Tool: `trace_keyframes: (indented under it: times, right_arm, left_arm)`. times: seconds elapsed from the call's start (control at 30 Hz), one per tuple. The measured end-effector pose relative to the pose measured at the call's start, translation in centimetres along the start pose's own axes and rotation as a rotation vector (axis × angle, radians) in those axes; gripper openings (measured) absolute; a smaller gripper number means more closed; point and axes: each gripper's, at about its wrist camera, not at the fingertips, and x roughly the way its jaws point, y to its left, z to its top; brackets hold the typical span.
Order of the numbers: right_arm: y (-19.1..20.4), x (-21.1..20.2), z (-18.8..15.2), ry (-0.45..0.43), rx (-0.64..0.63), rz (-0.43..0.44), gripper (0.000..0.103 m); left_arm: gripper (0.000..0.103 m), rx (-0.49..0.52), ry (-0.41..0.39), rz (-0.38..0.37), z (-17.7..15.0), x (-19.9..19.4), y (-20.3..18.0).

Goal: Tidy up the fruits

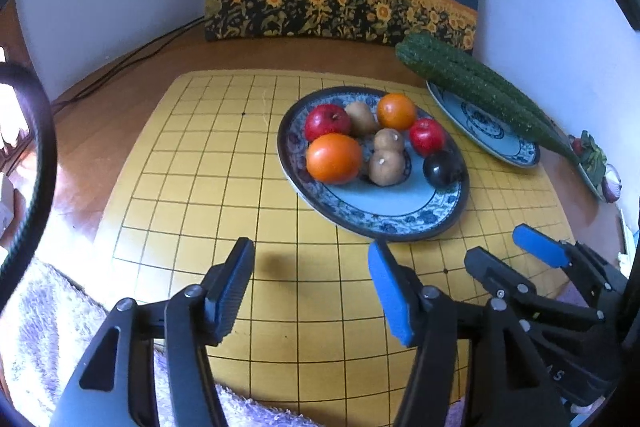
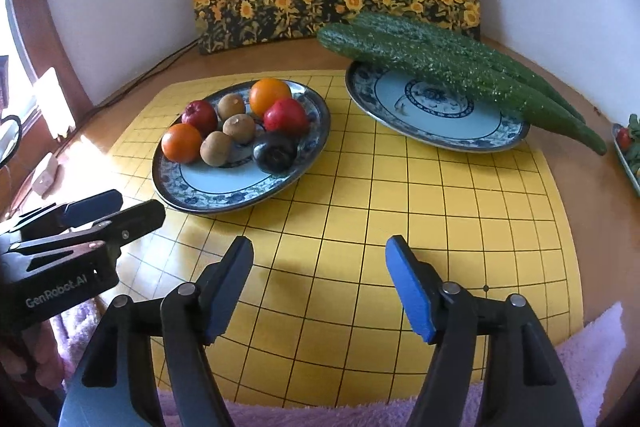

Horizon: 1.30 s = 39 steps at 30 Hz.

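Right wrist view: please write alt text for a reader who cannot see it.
An oval plate holding two oranges, two red apples, three kiwis and a dark plum sits on a yellow grid mat. Beside it, two cucumbers lie across a second plate. The open, empty right gripper is in the foreground.

fruit (image 2: 236, 133) on left plate (image 2: 224, 187), cucumbers (image 2: 460, 67) right

Daylight on my rig comes in from 9 o'clock: window (image 2: 24, 95) blown out in both wrist views. Glare streaks the wooden table (image 2: 92, 147) at 9. Soft shadows on the yellow grid mat (image 1: 208, 163) under my jaws. Centre sharp, colours saturated. Heavy fisheye bending, black vignette at all corners.
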Motion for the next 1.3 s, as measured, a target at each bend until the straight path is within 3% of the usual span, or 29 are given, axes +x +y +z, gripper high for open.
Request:
trace_keyframes:
  times: [0.37, 0.7, 1.3]
  right_arm:
    - [0.82, 0.58, -0.09, 0.016, -0.044, -0.072, 0.075]
    - [0.7, 0.74, -0.18, 0.022, -0.033, -0.099, 0.082]
    - [0.62, 0.78, -0.11, 0.023, -0.032, -0.102, 0.083]
  left_arm:
    - [0.074, 0.035, -0.021, 0.043, -0.63, 0.44, -0.66]
    - [0.074, 0.05, -0.033, 0.074, -0.67, 0.58, -0.77]
    - [0.074, 0.054, -0.034, 0.079, -0.47, 0.65, -0.72]
